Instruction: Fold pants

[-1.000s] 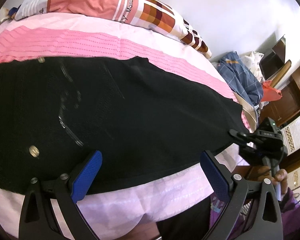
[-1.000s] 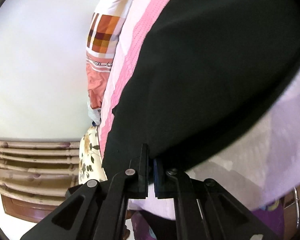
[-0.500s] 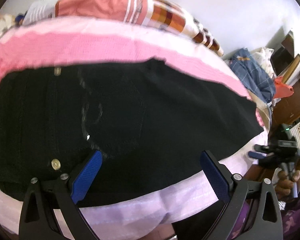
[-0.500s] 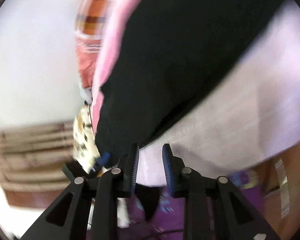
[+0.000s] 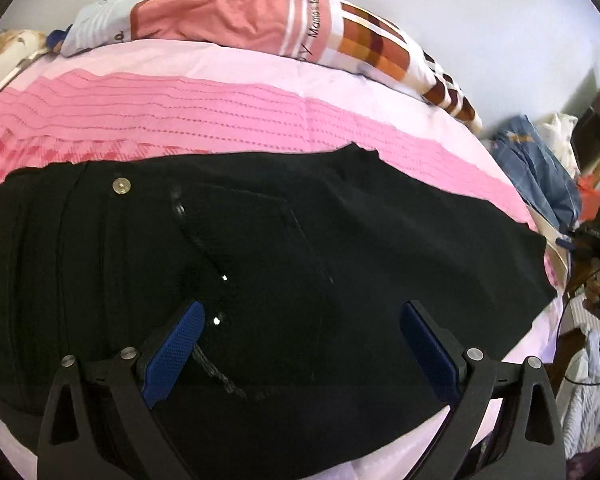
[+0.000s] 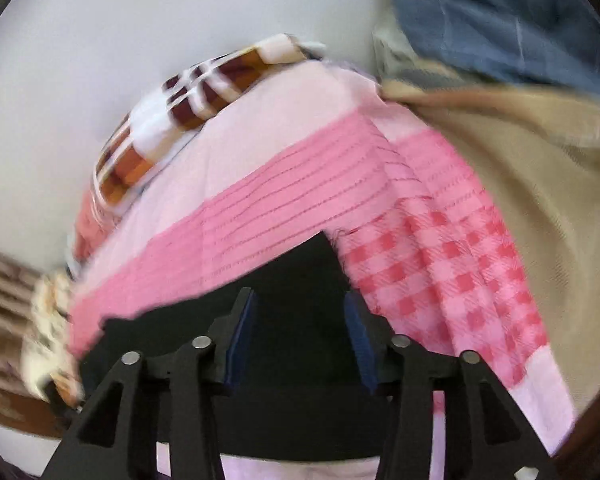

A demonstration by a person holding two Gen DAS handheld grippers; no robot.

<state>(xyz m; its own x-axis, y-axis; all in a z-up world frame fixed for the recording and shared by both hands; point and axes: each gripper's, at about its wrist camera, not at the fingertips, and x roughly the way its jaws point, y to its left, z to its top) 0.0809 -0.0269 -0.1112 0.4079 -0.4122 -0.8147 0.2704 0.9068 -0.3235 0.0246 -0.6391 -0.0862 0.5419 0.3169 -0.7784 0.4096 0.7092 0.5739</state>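
Black pants point(image 5: 284, 248) lie flat across a pink bed sheet point(image 5: 220, 112), waistband and metal button point(image 5: 121, 186) at the left, leg end at the right. My left gripper point(image 5: 300, 344) is wide open just above the hip and pocket area, holding nothing. In the right wrist view the pants' leg end point(image 6: 300, 280) lies under my right gripper point(image 6: 300, 320), which is open and empty over the cloth. The right gripper also shows small at the left wrist view's right edge point(image 5: 588, 240).
A patterned orange and pink pillow point(image 5: 300, 28) lies along the bed's far side by a white wall. Blue clothes point(image 5: 540, 168) are piled off the bed's right end. A tan cloth point(image 6: 532, 184) lies beside the checked sheet border point(image 6: 460, 264).
My right gripper opened, let go of the pants' leg end and swung to face along the bed. My left gripper stayed open and moved forward over the pants.
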